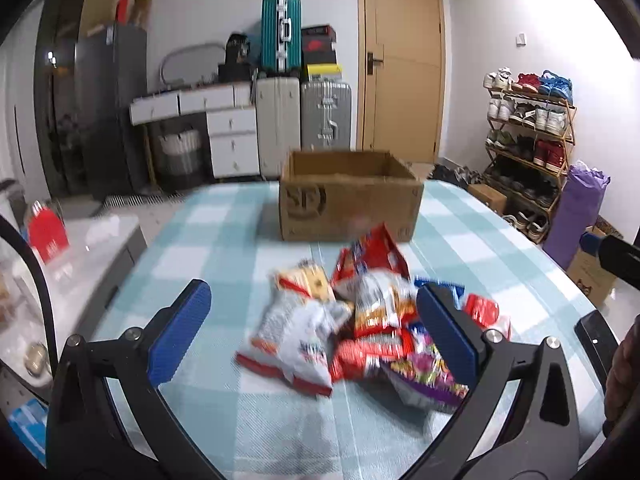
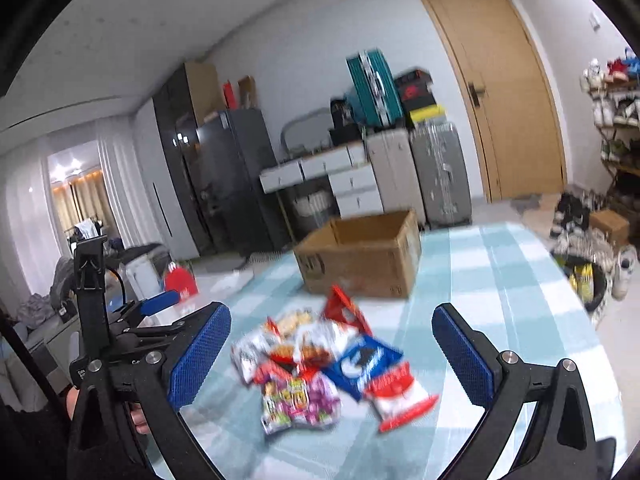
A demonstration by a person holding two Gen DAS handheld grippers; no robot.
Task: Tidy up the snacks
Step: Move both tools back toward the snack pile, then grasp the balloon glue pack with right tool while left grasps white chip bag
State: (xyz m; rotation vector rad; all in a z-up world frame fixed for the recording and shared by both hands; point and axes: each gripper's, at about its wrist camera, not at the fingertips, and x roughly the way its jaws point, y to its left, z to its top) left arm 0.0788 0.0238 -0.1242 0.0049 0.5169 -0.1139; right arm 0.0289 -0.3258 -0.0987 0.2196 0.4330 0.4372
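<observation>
Checked blue cloth covers my desk, with the open cardboard box at its far end. Snack packets lie heaped (blurred) before it; my left tool and right tool hover spread, empty.

Even indoor light, motion blur on snack pile, fisheye-bent edges, dark corners

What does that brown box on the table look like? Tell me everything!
The box is plain brown cardboard, open at the top, with a dark round printed mark on its front. From these views nothing shows inside. It sits upright on the checked tablecloth, at the far side, behind the pile of snack bags. One red bag rises in front of it; whether they touch is unclear. Neither gripper touches it.
</observation>
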